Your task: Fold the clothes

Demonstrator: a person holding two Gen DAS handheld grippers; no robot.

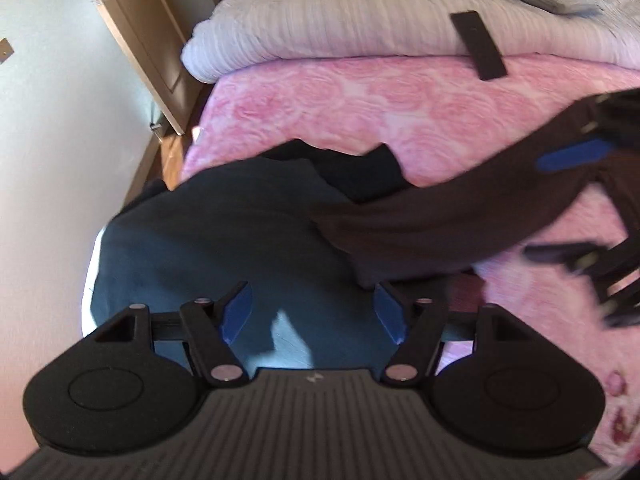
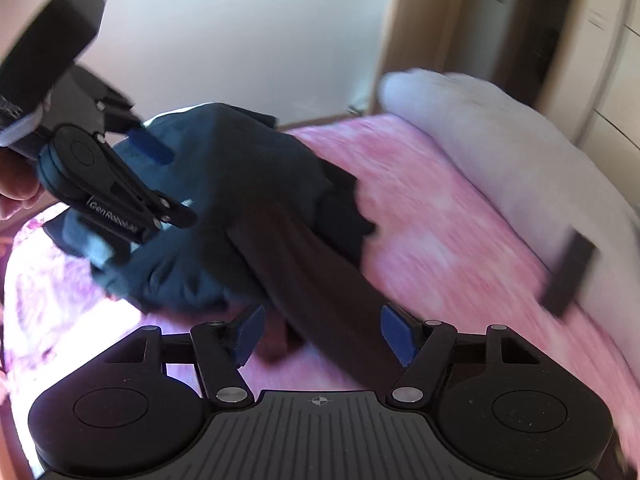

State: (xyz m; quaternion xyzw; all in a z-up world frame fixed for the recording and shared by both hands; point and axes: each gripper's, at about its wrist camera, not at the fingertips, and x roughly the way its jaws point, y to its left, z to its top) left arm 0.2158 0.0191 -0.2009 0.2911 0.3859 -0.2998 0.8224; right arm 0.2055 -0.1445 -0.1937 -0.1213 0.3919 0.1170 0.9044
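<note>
The left gripper (image 1: 314, 312) has its blue pads wide apart above the dark blue garment (image 1: 208, 232), holding nothing. The right gripper (image 2: 320, 334) is likewise spread, with a dark brown garment (image 2: 304, 264) running between its pads toward 11 o'clock; whether it touches them is unclear. Both clothes lie heaped on the pink bedspread (image 1: 360, 108). Only the right wrist view shows the left gripper tilted at 10 o'clock; the left view shows a dark strip (image 1: 478, 46) on the white duvet (image 1: 340, 20).
</note>
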